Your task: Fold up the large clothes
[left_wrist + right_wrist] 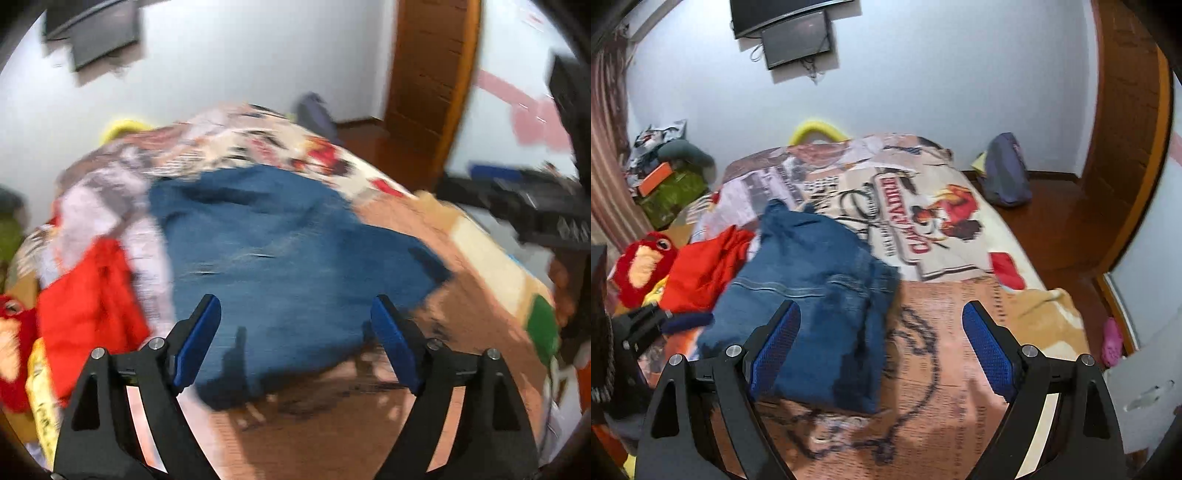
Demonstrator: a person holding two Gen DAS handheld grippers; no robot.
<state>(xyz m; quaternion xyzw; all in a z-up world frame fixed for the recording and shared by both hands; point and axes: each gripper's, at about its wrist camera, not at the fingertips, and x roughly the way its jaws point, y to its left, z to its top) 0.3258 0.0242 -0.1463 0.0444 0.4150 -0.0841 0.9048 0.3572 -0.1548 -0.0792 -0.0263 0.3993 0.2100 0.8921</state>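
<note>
Walls: pale blue-white wall [942, 92] behind the bed.
Screen: a dark flat screen [796, 38] hung high on that wall.
Door: a brown wooden door [1126, 122] stood at the right.
Floor: reddish-brown wooden floor [1056, 210] beside the bed.
Bed: a bed under a printed blanket [960, 314].
Left edge: possibly a striped curtain [609, 155].

Your jeans [809, 295] lie folded on the bed's blanket [960, 332], left of its middle. Just left of them sits a loose garment [705, 269], touching their edge, with a plush toy [642, 266] further left. Behind the bed, a bag [1004, 173] rests on the floor at the right; a screen [796, 37] hangs on the wall. Your left view is blurred, so edges there are uncertain.
</note>
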